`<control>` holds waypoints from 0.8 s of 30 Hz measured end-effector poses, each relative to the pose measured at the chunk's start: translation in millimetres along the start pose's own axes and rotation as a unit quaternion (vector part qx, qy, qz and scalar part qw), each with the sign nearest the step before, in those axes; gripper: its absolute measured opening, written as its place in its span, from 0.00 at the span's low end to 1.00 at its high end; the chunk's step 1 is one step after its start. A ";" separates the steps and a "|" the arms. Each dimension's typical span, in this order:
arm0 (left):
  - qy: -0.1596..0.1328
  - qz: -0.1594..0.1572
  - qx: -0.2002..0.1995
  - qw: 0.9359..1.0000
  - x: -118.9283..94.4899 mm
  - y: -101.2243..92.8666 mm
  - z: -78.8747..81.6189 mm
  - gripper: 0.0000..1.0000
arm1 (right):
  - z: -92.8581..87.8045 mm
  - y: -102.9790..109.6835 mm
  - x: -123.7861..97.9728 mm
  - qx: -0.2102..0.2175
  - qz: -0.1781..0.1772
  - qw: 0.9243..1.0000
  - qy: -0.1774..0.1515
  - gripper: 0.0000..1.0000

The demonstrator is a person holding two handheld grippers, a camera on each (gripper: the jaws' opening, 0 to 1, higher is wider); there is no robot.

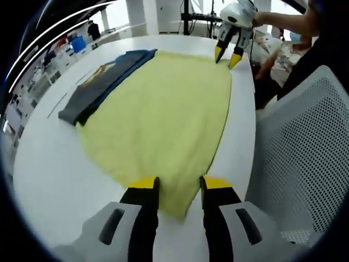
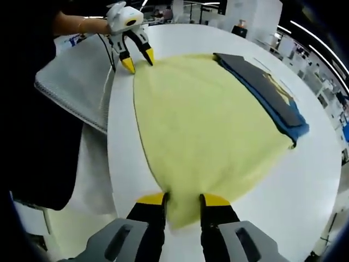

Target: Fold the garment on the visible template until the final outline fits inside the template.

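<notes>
A yellow garment (image 1: 163,114) lies spread flat on the white table (image 1: 49,164). In the left gripper view, my left gripper (image 1: 180,185) stands open at the near end, with a corner of the cloth between its jaws. My right gripper (image 1: 226,56) is open at the far corner, tips down on the cloth edge. The right gripper view has the same yellow garment (image 2: 202,125), with my right gripper (image 2: 184,199) open astride its near corner. My left gripper (image 2: 138,60) is open at the far corner there.
A folded dark grey and blue garment (image 1: 103,82) (image 2: 272,93) lies along one side of the yellow one, partly under its edge. A white mesh chair (image 1: 305,153) (image 2: 76,82) stands against the table edge. A person's arm (image 2: 76,24) holds the far gripper.
</notes>
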State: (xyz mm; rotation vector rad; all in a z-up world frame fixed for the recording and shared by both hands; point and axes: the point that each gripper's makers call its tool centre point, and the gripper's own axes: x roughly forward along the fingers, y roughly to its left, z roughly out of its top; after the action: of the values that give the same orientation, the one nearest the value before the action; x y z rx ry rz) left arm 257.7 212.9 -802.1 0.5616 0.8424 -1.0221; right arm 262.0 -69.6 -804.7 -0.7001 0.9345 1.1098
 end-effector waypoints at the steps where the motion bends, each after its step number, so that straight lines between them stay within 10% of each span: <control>1: 0.001 -0.001 0.004 1.000 0.4 -0.7 0.1 0.19 | 0.1 -0.6 0.0 0.001 -0.001 1.000 0.000 0.18; 24: 0.007 0.032 -0.053 0.998 -11.1 14.0 7.1 0.02 | 3.9 -12.9 -7.1 0.055 -0.027 0.998 -0.031 0.00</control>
State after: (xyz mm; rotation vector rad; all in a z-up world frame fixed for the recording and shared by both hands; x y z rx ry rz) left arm 269.8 219.2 -788.6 0.5016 0.8809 -0.9110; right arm 274.2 -73.3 -796.3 -0.5941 0.9112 1.0198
